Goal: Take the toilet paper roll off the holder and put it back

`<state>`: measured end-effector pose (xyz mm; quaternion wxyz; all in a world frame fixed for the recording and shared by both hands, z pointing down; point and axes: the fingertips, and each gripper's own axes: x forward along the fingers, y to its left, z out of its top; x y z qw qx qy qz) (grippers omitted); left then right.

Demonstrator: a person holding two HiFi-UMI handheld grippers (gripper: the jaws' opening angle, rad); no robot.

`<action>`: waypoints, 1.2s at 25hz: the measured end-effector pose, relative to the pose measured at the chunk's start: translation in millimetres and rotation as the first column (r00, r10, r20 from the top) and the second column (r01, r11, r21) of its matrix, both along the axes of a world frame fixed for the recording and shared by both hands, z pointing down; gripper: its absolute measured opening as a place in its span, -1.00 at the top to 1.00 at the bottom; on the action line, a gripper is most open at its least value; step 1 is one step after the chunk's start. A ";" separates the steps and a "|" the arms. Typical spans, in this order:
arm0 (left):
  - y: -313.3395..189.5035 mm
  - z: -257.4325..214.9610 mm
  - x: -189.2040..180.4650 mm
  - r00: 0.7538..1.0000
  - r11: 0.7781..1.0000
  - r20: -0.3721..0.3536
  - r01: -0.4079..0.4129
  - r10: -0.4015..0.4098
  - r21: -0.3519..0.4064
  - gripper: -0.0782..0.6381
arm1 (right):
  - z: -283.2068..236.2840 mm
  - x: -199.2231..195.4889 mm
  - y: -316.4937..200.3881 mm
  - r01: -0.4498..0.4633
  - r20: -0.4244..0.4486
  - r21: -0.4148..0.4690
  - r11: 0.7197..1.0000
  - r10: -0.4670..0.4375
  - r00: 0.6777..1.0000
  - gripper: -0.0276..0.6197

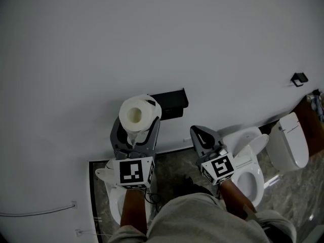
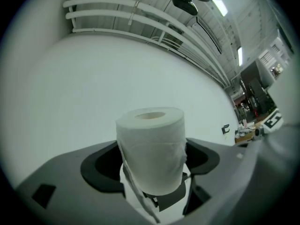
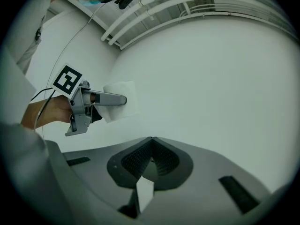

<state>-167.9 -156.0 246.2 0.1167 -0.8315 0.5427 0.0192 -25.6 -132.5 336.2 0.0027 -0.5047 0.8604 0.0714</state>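
Head view: black holder [image 1: 170, 103] on white wall [image 1: 152, 34] above marbled floor [image 1: 174, 167].

toilet paper roll [image 1: 137, 114] — white, clamped in left gripper [image 1: 136, 129] | beside black wall holder [image 1: 171, 104], off it

Dim, even light; ceiling strips [image 2: 219, 6] glare above, toilet paper roll [image 2: 151, 149] sharp, my gripper views bend and darken at edges
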 end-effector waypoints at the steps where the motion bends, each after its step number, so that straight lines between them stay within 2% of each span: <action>1: 1.8 -2.3 0.5 1.000 1.000 0.003 0.002 -0.002 0.004 -0.32 | -1.8 1.4 0.4 -0.002 -0.002 0.001 1.000 0.002 1.000 0.90; 12: 26.2 -3.8 -8.1 0.999 1.000 -0.024 0.025 -0.025 -0.007 -0.32 | -10.7 -5.8 17.8 0.017 -0.039 0.004 1.000 -0.016 0.999 0.90; 19: 60.2 18.3 -25.2 0.998 0.999 -0.050 0.036 -0.037 -0.025 -0.32 | -7.8 -26.7 49.3 0.017 -0.073 0.009 1.000 -0.017 0.997 0.90; 25: 81.8 27.1 -16.5 0.998 0.999 -0.059 0.016 -0.018 -0.034 -0.32 | 1.7 -16.6 74.4 -0.002 -0.075 -0.004 1.000 0.002 0.997 0.90; 30: 79.7 32.3 -2.7 0.999 0.999 -0.052 0.001 -0.004 -0.047 -0.32 | 8.5 -4.8 75.7 -0.011 -0.064 -0.008 1.000 0.011 0.998 0.90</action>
